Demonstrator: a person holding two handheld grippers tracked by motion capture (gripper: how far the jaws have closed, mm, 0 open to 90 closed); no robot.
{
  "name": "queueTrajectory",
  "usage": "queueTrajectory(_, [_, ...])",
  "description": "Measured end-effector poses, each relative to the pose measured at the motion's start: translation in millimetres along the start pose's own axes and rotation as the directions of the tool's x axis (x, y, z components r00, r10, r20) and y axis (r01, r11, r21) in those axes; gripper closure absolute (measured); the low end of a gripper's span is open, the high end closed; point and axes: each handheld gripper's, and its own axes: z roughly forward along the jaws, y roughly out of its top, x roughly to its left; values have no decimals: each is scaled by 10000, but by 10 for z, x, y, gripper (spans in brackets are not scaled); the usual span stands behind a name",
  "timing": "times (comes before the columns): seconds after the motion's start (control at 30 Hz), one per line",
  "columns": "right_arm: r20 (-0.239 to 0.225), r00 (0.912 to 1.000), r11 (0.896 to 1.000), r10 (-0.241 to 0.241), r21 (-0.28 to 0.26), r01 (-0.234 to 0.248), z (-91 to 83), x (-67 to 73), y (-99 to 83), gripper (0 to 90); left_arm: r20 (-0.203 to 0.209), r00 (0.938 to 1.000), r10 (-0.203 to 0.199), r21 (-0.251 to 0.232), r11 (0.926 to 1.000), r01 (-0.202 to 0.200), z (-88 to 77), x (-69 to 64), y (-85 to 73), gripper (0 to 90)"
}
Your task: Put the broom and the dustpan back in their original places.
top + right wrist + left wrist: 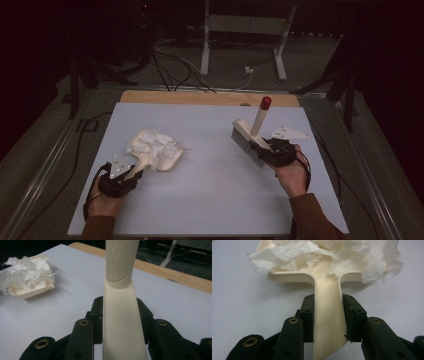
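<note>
In the high view, the left gripper sits in the lower left of the frame, its jaws clamped on the handle of a cream dustpan that rests on the grey table. Crumpled white paper fills the pan. In the left gripper view the dustpan handle runs up the middle of the frame between the black jaws, which press on both its sides, and the paper spreads across the top.

The right gripper lies at centre right of the high view, clamped on a cream brush. Its bristles point down toward the table, and a red-tipped handle rises toward the upper right. In the right gripper view the brush stands between the closed jaws, and the dustpan with its paper lies at upper left, well apart.
</note>
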Motion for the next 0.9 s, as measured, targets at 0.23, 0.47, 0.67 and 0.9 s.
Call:
queueTrajectory(0.23, [-467,9983,9991,-336,240,347,-110,-106,-85,678,-268,9996,-119,79,9999,121,10,-39,-4,667])
queueTrajectory(0.47, [-921,9937,9966,-637,464,681,-228,-234,-174,678,-531,9983,-239,-45,9997,237,-6,-52,1,667])
queueTrajectory(0.67, [-1304,9899,9968,-557,493,626,-323,-394,-249,678,-690,9971,-332,-131,9994,323,-32,-43,17,667])
queueTrajectory(0.9, [-1888,9803,9956,-573,620,701,-434,-578,-359,678,-732,9963,-452,-142,9989,442,-37,-49,2,666])
